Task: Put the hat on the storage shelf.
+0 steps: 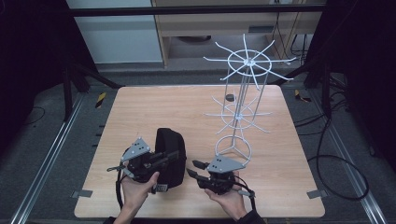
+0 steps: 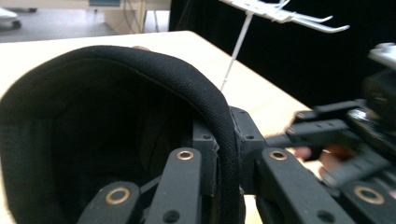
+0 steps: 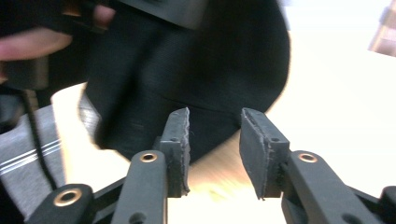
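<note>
Nearest the camera in the high view we see two hands at the table's front edge. The left gripper [image 1: 164, 157] reaches over a black cap [image 1: 172, 158] lying on the wooden table [image 1: 154, 105]; the right gripper [image 1: 195, 168] sits just right of the cap, its jaws pointing toward it.

The left gripper view adds what the high view cannot resolve: we see the cap's padded black rim [image 2: 205, 93] passing between the two jaws, which are clamped on it, with the hollow interior of the cap to the left. The right gripper appears blurred at that view's right edge.

In the right gripper view we see the jaws standing apart with nothing between them; the cap [image 3: 196, 60] lies just beyond their tips, apart from them.

Farther back on the right stands a white wire rack [image 1: 243, 88] with spoked tiers on a ring base. A small dark round object [image 1: 229, 97] rests on the table behind it; we cannot tell what it is.

Beyond the table we see grey floor, metal rails, cables and black curtains.
</note>
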A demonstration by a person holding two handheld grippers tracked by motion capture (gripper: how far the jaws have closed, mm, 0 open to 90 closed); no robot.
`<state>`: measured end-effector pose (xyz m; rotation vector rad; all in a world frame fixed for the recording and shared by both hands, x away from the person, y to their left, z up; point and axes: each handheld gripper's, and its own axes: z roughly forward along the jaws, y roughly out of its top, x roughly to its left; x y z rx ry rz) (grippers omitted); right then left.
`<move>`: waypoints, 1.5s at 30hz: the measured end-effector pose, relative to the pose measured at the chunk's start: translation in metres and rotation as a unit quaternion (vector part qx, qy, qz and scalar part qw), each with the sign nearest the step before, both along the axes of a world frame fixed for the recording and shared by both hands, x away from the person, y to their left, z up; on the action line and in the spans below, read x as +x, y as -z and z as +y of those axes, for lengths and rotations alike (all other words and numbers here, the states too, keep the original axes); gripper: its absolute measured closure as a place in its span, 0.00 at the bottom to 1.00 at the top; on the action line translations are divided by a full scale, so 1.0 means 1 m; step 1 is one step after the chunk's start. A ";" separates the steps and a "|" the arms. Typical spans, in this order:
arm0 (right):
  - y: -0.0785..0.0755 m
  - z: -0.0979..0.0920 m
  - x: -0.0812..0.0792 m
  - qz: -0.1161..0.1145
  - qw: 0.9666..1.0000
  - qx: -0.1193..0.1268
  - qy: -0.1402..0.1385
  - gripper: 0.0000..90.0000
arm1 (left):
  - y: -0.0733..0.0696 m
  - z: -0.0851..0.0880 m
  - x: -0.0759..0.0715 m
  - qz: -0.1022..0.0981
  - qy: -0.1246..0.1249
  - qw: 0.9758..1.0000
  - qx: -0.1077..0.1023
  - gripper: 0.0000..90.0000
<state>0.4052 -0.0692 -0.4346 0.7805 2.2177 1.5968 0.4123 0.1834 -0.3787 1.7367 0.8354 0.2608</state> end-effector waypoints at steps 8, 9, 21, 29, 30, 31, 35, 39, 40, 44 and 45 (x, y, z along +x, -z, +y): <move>0.012 -0.003 0.011 0.017 0.999 0.006 0.027 0.55 | -0.013 -0.010 -0.015 -0.033 0.043 0.999 -0.007 0.91; 0.012 -0.003 0.011 0.017 0.999 0.008 0.028 0.55 | -0.014 -0.013 -0.017 -0.036 0.045 0.998 -0.004 0.92; 0.015 -0.006 0.020 0.070 0.997 0.038 0.010 0.73 | -0.011 -0.026 -0.024 -0.046 0.076 0.996 0.011 0.92; 0.016 -0.007 0.020 0.082 0.996 0.011 0.022 0.84 | -0.007 -0.022 -0.020 -0.038 0.069 0.997 0.005 0.91; 0.014 -0.008 0.019 0.078 0.997 0.011 0.023 0.84 | -0.008 -0.020 -0.020 -0.038 0.065 0.997 0.004 0.91; 0.013 -0.008 0.019 0.072 0.997 0.010 0.025 0.84 | -0.008 -0.018 -0.020 -0.039 0.062 0.997 0.002 0.91; 0.004 -0.006 0.013 0.047 0.998 -0.002 0.031 0.84 | -0.005 0.001 -0.020 -0.035 0.042 0.999 -0.003 0.87; 0.000 -0.001 0.010 0.037 0.999 -0.017 0.032 0.84 | 0.004 0.020 -0.017 -0.026 0.007 1.000 0.004 0.79; -0.001 0.001 0.009 0.036 0.999 -0.021 0.032 0.84 | 0.007 0.024 -0.016 -0.021 0.000 1.000 0.006 0.77; -0.004 0.008 0.009 0.029 0.998 -0.033 0.033 0.84 | 0.019 0.040 -0.013 -0.010 -0.030 0.999 0.014 0.71; -0.004 0.008 0.009 0.029 0.998 -0.033 0.033 0.84 | 0.019 0.040 -0.013 -0.010 -0.030 0.999 0.014 0.69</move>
